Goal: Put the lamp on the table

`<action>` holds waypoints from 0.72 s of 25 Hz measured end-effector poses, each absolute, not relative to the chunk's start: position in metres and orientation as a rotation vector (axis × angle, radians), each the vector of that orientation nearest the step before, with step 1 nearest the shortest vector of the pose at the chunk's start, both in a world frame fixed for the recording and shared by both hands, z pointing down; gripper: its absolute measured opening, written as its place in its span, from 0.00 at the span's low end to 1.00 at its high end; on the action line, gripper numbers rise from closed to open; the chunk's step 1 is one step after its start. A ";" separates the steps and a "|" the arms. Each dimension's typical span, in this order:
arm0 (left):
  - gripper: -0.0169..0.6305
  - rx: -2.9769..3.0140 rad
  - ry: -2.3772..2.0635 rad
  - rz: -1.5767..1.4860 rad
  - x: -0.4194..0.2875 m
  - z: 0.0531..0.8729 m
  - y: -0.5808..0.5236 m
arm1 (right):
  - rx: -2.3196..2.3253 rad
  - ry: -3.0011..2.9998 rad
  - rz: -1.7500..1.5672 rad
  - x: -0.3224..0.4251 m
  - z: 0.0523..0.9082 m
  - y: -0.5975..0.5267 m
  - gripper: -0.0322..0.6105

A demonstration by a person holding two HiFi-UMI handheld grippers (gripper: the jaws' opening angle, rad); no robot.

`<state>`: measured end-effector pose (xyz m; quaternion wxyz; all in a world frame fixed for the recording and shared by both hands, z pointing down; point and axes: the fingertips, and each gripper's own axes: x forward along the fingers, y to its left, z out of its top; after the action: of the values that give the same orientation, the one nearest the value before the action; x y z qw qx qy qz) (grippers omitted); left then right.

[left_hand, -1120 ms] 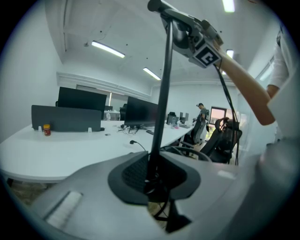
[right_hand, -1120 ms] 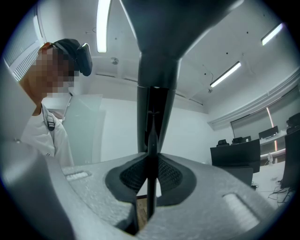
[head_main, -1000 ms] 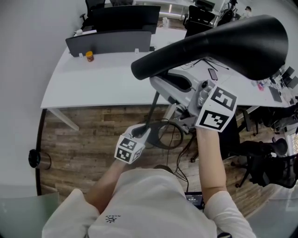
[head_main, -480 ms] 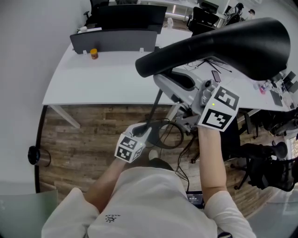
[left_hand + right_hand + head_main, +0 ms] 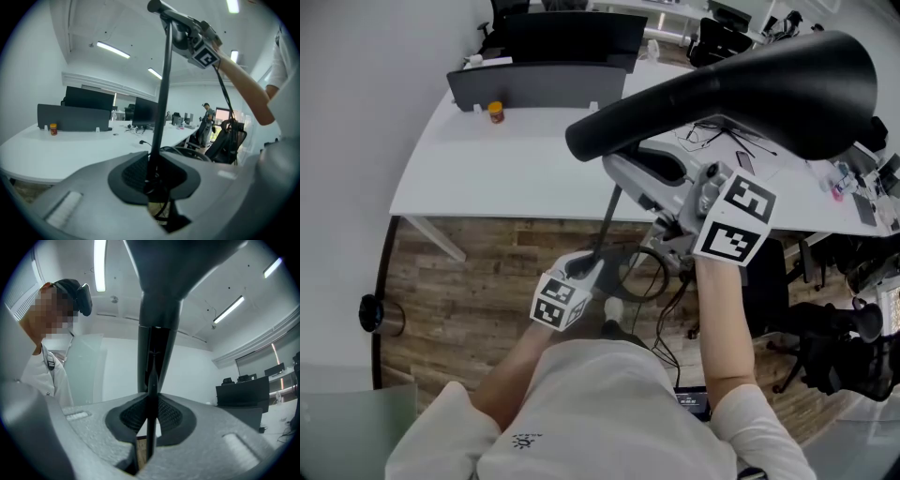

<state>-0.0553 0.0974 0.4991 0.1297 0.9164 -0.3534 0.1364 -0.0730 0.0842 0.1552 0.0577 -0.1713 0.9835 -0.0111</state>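
White curved table [image 5: 506, 173]: grey partition [image 5: 539, 86], small jar [image 5: 496, 112], cables [image 5: 712, 133].

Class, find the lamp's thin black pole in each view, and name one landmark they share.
Head view: thin black pole, centre, slanting.
Left gripper view: centre, near upright.
Right gripper view: centre, upright.
Shared landmark: dark grey desk screen.
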 end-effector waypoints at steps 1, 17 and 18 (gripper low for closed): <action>0.11 2.662 -1.030 0.396 -0.055 0.499 0.092 | -0.516 2.982 -0.035 -0.073 0.155 0.078 0.10; 0.11 2.648 -1.049 0.404 -0.024 0.503 -0.004 | -0.487 2.976 -0.058 -0.038 0.160 -0.020 0.10; 0.11 2.648 -1.052 0.405 -0.021 0.503 -0.010 | -0.481 2.976 -0.059 -0.035 0.160 -0.026 0.10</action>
<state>-0.0210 -0.0100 0.5034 0.1315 0.9121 -0.3623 0.1394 -0.0349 -0.0263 0.1601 0.0633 -0.1593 0.9850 -0.0194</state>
